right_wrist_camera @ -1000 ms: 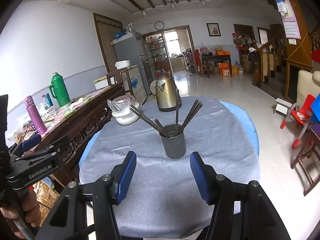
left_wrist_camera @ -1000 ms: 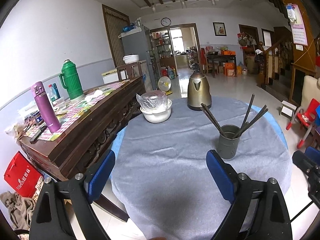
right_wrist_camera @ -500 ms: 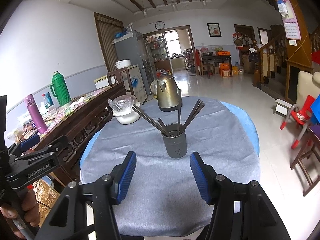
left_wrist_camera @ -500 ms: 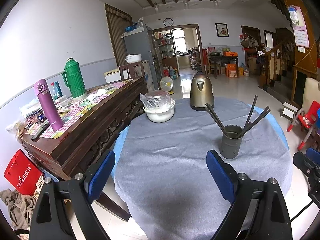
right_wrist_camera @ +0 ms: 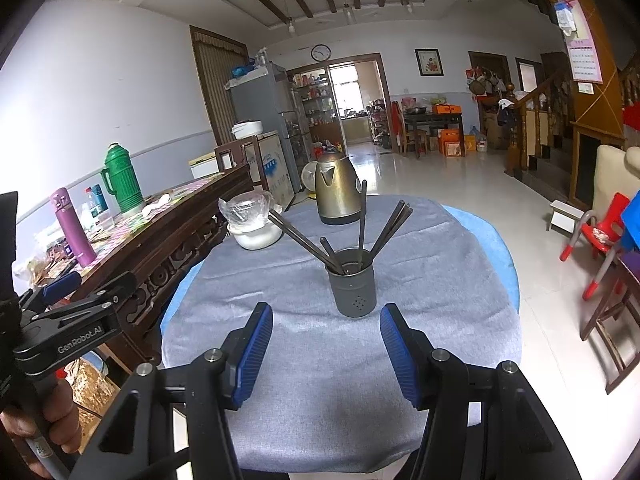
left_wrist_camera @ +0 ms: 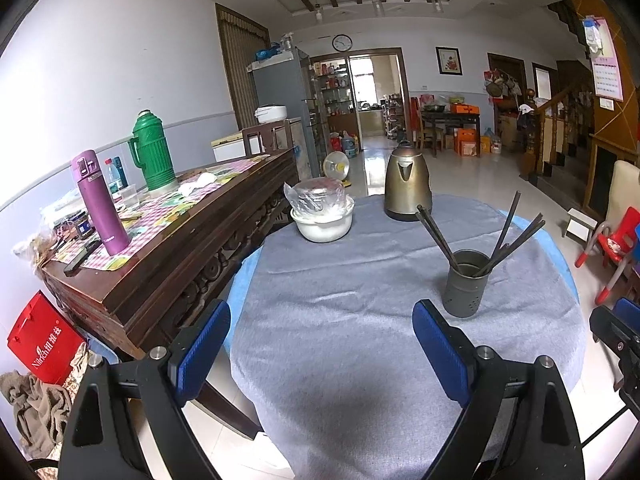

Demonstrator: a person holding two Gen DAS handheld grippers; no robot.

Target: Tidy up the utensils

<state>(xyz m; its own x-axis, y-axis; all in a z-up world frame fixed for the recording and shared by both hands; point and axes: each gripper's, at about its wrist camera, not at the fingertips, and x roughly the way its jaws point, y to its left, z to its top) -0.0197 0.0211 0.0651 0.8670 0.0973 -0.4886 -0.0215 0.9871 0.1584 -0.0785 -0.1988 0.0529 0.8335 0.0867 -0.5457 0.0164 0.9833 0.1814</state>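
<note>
One holder point(right_wrist_camera: 352, 284) at your 12 o'clock, about six chopsticks point(right_wrist_camera: 362, 220) inside — both your grippers, left point(left_wrist_camera: 320, 344) and right point(right_wrist_camera: 326, 340), gape empty over bare grey cloth point(right_wrist_camera: 420, 280).

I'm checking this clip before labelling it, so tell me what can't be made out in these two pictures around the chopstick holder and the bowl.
- Lower ends of the chopsticks: both views, hidden inside the holder.
- Exact chopstick count: both views, sticks overlap.
- Contents of the white bowl: both views, hidden by a crinkled plastic bag.
- Near edge of the table: both views, blocked by the open left gripper and open right gripper.
</note>
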